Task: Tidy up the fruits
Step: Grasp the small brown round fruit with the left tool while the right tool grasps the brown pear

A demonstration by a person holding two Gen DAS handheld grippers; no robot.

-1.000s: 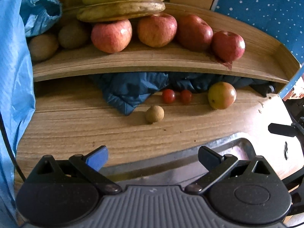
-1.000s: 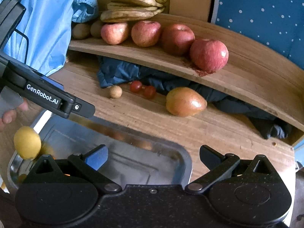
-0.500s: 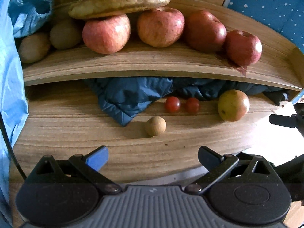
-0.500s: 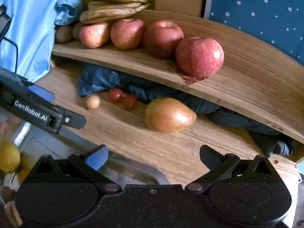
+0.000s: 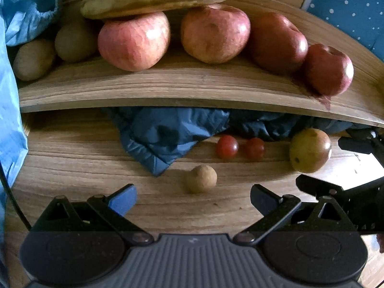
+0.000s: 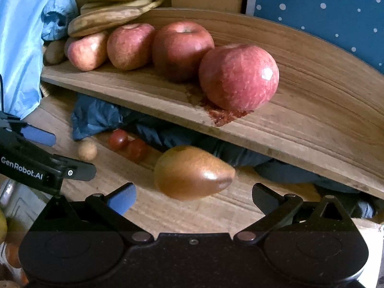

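Observation:
A small round tan fruit (image 5: 201,178) lies on the wooden table just ahead of my open left gripper (image 5: 193,200). Two cherry tomatoes (image 5: 227,146) and a green-brown pear (image 5: 309,150) lie further back to the right. In the right wrist view the pear (image 6: 192,172) sits just beyond my open right gripper (image 6: 194,200), with the tomatoes (image 6: 118,139) and the tan fruit (image 6: 87,150) to its left. Several red apples (image 6: 238,76), bananas (image 6: 112,18) and kiwis (image 5: 32,60) rest on the wooden shelf (image 5: 192,88).
A dark blue cloth (image 5: 168,134) spills from under the shelf behind the loose fruit. Light blue fabric (image 5: 12,129) hangs at the left. A metal tray (image 6: 16,206) with fruit sits at the lower left of the right wrist view. The left gripper (image 6: 36,165) crosses there.
Both grippers have moved forward toward the shelf, away from the metal tray. The tan fruit is now close to the left gripper, and the pear close to the right one.

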